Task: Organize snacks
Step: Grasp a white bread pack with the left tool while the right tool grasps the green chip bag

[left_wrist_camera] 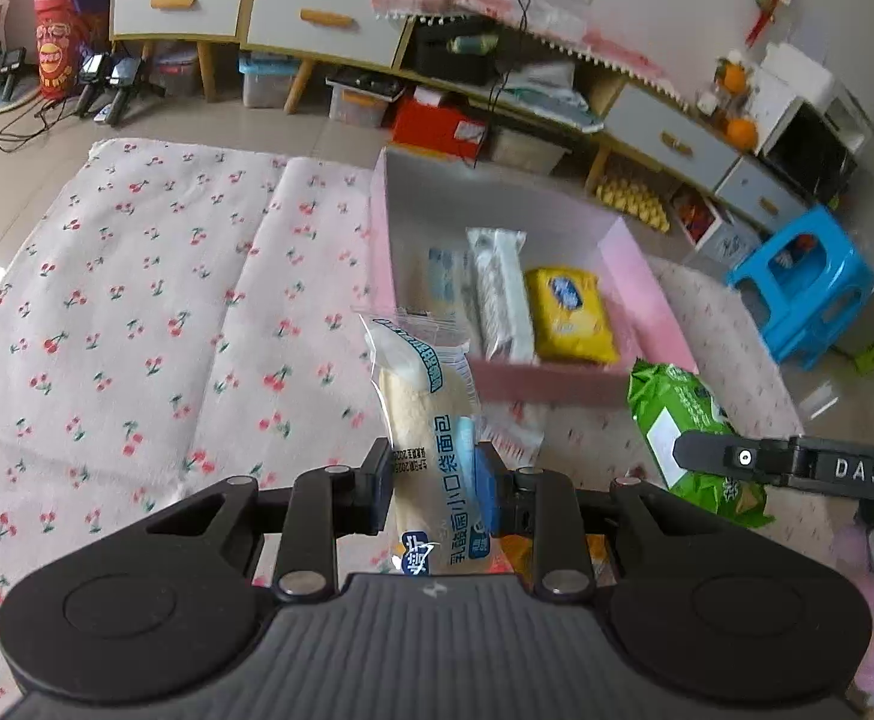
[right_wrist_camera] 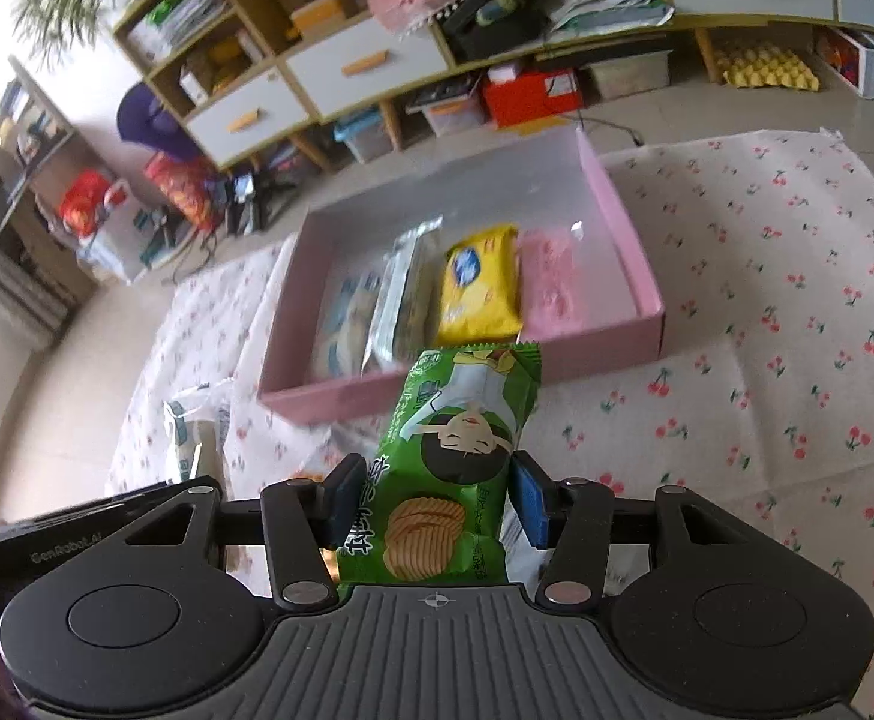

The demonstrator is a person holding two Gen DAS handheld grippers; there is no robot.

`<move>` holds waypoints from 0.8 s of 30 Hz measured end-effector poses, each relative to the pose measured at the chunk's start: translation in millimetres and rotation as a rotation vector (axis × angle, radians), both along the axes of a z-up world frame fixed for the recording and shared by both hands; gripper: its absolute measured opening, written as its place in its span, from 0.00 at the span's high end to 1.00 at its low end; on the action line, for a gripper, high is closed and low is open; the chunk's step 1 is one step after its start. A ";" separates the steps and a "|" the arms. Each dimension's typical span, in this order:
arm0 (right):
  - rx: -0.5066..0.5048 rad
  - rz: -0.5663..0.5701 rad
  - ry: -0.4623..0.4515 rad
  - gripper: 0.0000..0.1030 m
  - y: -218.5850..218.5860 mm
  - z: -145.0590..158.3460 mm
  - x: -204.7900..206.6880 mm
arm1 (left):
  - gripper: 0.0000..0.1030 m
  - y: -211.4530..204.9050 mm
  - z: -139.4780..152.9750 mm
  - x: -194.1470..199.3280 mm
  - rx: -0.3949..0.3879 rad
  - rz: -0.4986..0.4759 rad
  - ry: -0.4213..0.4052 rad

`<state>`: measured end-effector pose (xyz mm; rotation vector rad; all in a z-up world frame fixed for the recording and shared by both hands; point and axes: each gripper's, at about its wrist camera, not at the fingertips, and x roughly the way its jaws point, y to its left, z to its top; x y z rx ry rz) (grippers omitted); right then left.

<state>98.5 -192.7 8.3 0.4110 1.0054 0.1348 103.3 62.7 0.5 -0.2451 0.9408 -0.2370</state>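
My left gripper (left_wrist_camera: 434, 489) is shut on a clear-wrapped bread roll packet (left_wrist_camera: 422, 420) with blue print, lifted above the cherry-print cloth (left_wrist_camera: 137, 312). My right gripper (right_wrist_camera: 434, 501) is shut on a green chip packet (right_wrist_camera: 457, 468), also held off the cloth; the same green chip packet (left_wrist_camera: 685, 426) shows at the right of the left wrist view. Ahead stands a pink box (left_wrist_camera: 646, 276), the same pink box (right_wrist_camera: 622, 204) in the right wrist view. Inside lie a yellow packet (left_wrist_camera: 568, 315), a white packet (left_wrist_camera: 499, 294) and a pale blue-printed one (left_wrist_camera: 442, 279).
Low cabinets with white drawers (left_wrist_camera: 317, 18) line the far wall, with storage bins and a red box (left_wrist_camera: 437, 123) beneath. A blue plastic stool (left_wrist_camera: 802, 282) stands right of the cloth. Bags and chargers sit on the floor at the far left (left_wrist_camera: 53, 54).
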 end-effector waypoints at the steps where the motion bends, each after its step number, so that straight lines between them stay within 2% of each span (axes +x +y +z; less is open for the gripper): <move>1: 0.008 -0.009 -0.006 0.51 -3.1 1.4 2.0 | 0.75 -1.1 1.0 3.3 -0.012 0.005 0.000; 3: 0.029 -0.029 -0.012 0.51 -9.1 3.0 5.1 | 0.75 -3.8 3.5 12.1 -0.031 0.009 -0.007; 7: 0.067 -0.073 -0.021 0.51 -22.6 6.3 15.6 | 0.75 -12.7 4.7 33.7 0.015 0.005 -0.022; 10: 0.083 -0.112 -0.039 0.51 -34.7 8.6 25.7 | 0.75 -15.6 4.7 57.7 0.016 0.009 -0.026; 15: 0.111 -0.156 -0.032 0.51 -54.7 1.9 49.1 | 0.75 -25.1 -1.2 95.2 0.063 0.031 -0.024; 24: 0.121 -0.166 -0.055 0.51 -61.6 -21.4 100.1 | 0.75 -35.7 -18.6 129.9 0.026 0.074 0.015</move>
